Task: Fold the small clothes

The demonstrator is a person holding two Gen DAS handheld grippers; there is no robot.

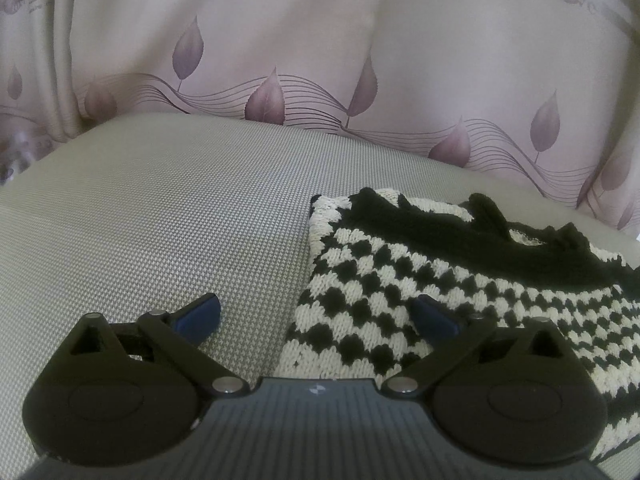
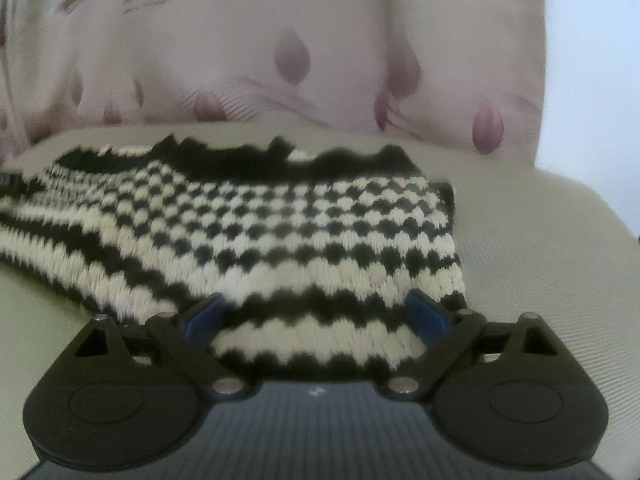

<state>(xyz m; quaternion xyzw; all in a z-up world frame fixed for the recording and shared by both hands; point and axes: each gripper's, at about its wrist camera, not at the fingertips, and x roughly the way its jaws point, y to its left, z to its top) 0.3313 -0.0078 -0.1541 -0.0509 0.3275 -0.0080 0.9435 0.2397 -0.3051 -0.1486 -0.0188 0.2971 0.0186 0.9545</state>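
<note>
A small black-and-white checked knit garment [image 1: 420, 280] lies flat on a grey-green mesh cushion [image 1: 152, 216], its black scalloped collar at the far side. My left gripper [image 1: 316, 316] stands wide open at the garment's left edge: its left blue pad [image 1: 198, 316] is over bare cushion, its right pad [image 1: 434, 316] over the knit. In the blurred right wrist view the same garment [image 2: 280, 224] spreads ahead, and my right gripper [image 2: 316, 316] is open over its near striped hem, with a blue pad [image 2: 204, 316] on either side and nothing pinched.
A pale pink curtain [image 1: 320, 52] printed with purple leaves and wavy lines hangs right behind the cushion. The cushion's bare part [image 2: 540, 260] extends right of the garment, and a bright white area [image 2: 592, 60] shows at the far right.
</note>
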